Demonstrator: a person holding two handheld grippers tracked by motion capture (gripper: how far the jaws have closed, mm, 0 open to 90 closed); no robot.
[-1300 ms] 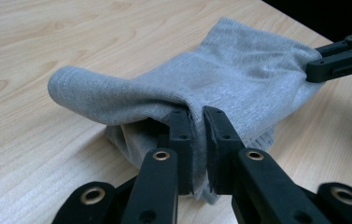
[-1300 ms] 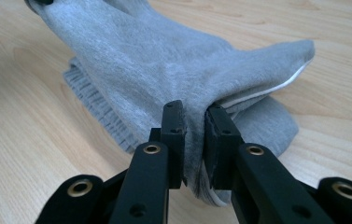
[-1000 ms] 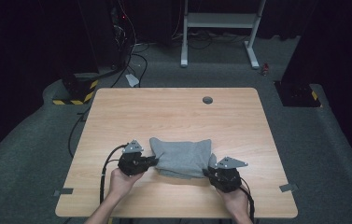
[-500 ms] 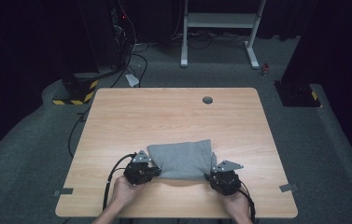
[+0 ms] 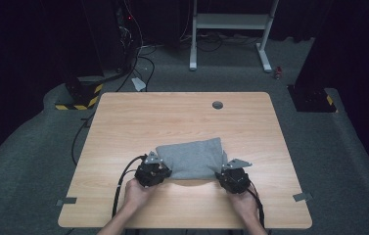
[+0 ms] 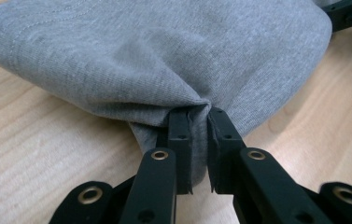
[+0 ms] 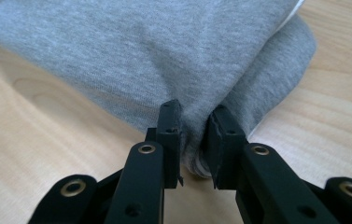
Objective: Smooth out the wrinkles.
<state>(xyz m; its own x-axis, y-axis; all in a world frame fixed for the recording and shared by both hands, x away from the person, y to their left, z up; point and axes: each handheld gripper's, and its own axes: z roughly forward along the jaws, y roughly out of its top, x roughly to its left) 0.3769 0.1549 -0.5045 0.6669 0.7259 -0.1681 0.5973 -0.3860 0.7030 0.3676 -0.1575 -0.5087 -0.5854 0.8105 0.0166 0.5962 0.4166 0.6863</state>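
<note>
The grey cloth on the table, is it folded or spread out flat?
Folded: the grey cloth lies as a compact bundle, with doubled layers visible at its edge in the right gripper view.

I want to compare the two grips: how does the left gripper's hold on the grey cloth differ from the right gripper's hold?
The left gripper pinches a thin gathered bunch of the grey cloth, its jaws nearly together; the right gripper clamps a thicker fold, its jaws wider apart. The left grips the cloth's left near corner, the right its right near corner. Both are shut on the cloth, low over the wooden table.
</note>
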